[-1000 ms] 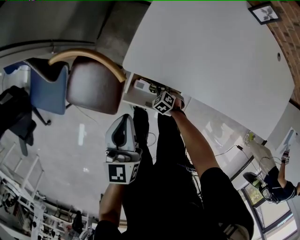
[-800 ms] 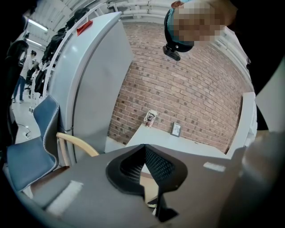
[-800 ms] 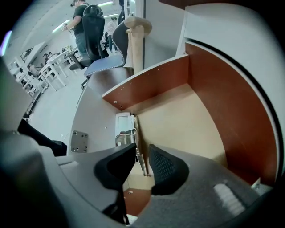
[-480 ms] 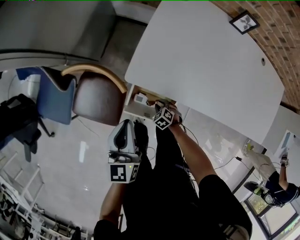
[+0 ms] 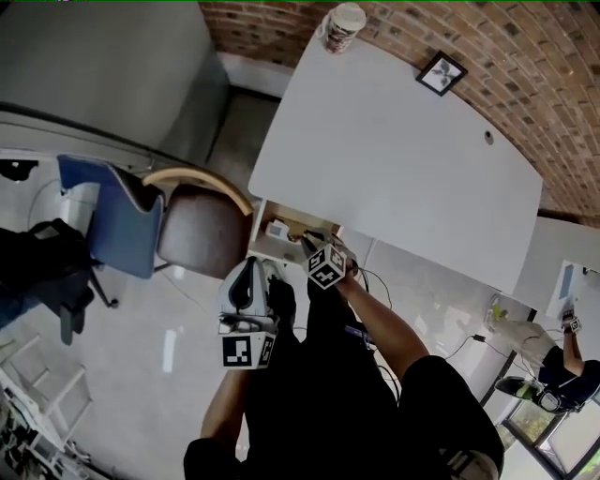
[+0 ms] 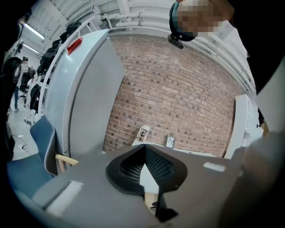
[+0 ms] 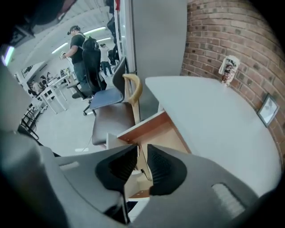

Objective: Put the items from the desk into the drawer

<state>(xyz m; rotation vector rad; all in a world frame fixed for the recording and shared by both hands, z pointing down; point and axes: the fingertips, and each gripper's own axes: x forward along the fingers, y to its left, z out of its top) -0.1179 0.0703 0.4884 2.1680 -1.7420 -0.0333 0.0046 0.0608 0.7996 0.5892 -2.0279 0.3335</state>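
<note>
- Nearest the person, in front of the body: left gripper (image 6: 144,151), jaws closed tip to tip with nothing between them. It is held clear of the desk and does no work at this moment.
- Just beyond, at the desk's near edge: right gripper (image 7: 142,162), tilted down toward the drawer. Its jaws are a narrow slit apart and have just been closing, with nothing between them. It carries nothing.
- Under the desk's near edge: drawer (image 5: 265,246), pulled out and open. It holds one small white thing (image 5: 277,227) and a few other bits too small to name. These are judged to be items already put away, so part of the task looks done.
- Left of the drawer: chair (image 5: 202,230) with a brown seat and a curved wooden back, near the drawer but not in its way.
- Above the drawer: desk (image 5: 403,159), a white top, bare over its near and middle parts.
- Along the desk's far edge: cup (image 5: 342,24), upright at the far left corner, and picture frame (image 5: 441,72), standing further right, well apart from the cup. Neither gripper is near them.
  - These two are judged to be what is left to put away, if both count as items to stow.
  - Each calls for a reach across the whole top, and the drawer stands ready for them.
- Behind the desk: brick wall (image 5: 525,66), close behind the cup and the frame.
</note>
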